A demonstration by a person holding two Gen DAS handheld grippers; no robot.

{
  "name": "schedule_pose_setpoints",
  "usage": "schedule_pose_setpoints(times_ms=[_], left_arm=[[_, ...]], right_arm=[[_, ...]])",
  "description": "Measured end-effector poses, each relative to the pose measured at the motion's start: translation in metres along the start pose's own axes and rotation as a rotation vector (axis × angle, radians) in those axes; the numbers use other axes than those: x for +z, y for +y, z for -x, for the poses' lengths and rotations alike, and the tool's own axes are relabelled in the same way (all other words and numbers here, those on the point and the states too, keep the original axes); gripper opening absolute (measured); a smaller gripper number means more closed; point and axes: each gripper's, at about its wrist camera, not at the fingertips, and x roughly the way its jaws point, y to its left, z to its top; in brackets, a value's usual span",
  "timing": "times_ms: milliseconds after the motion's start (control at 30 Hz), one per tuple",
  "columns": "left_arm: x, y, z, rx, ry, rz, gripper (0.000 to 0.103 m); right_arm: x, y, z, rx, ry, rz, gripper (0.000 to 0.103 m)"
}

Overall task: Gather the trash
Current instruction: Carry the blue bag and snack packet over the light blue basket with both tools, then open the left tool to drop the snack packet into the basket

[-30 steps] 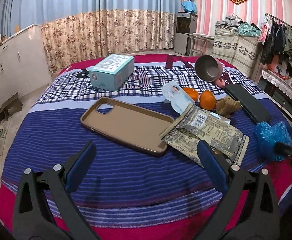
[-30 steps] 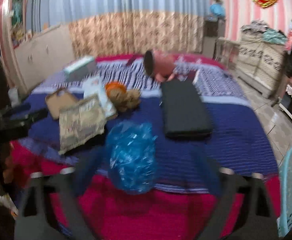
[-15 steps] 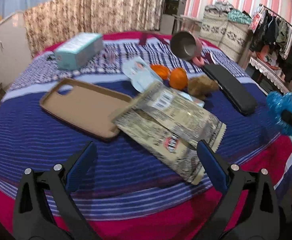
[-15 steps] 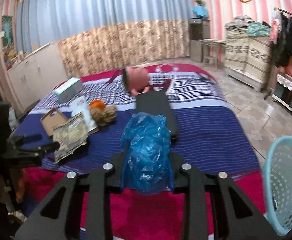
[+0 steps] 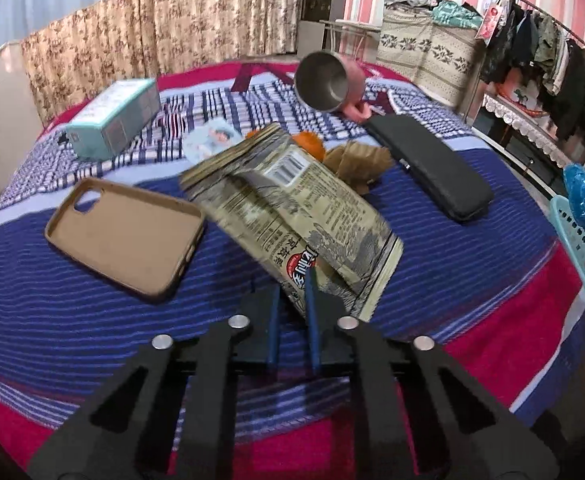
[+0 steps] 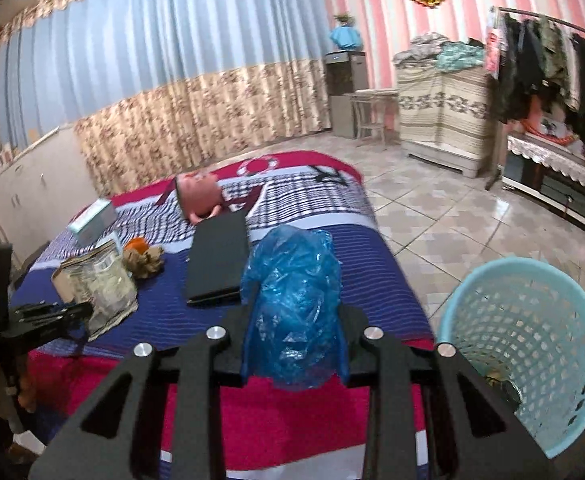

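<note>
Striped bed (image 5: pixel 92 320) strewn with a black case (image 5: pixel 428 168), a brown phone case (image 5: pixel 128 232), a teal box (image 5: pixel 112 118), a tipped mug (image 5: pixel 326 80) and an orange (image 5: pixel 310 142); beside the bed, on the tiled floor, a light-blue basket (image 6: pixel 528 344). Left gripper (image 5: pixel 292 300) clamped tight on the near corner of a printed snack bag (image 5: pixel 292 204), far end tilted up off the bed. Right gripper (image 6: pixel 296 320) part closed, squeezing a crumpled blue plastic bag (image 6: pixel 292 304) above the bed's red edge, just left of the basket.

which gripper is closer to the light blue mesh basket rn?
Right. The right gripper, clamped on the blue plastic bag, sits beside the light blue mesh basket; the left gripper grips the snack packet over the bed.
</note>
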Motion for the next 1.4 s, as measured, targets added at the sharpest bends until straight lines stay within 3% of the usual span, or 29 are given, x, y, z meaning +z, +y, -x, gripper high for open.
schedule_pose_setpoints(times_ms=[233,500,600,967,1400], left_arm=[[0.026,-0.026,0.055,0.044,-0.184,-0.096,0.000],[0.057,-0.090,0.080,-0.075,-0.286,-0.182,0.000],[0.064,-0.132,0.080,-0.144,-0.304,-0.231,0.000],[0.063,-0.264,0.045,-0.352,-0.249,-0.361,0.000],[0.026,-0.384,0.003,-0.459,-0.188,-0.542,0.000]], right_arm=[[0.005,-0.032,0.015,-0.080,-0.049,-0.053,0.030],[0.003,-0.087,0.037,-0.201,-0.087,-0.147,0.030],[-0.002,-0.111,0.046,-0.277,-0.092,-0.176,0.030],[-0.018,-0.176,0.069,-0.504,-0.076,-0.227,0.030],[-0.030,-0.215,0.075,-0.546,-0.066,-0.328,0.030]])
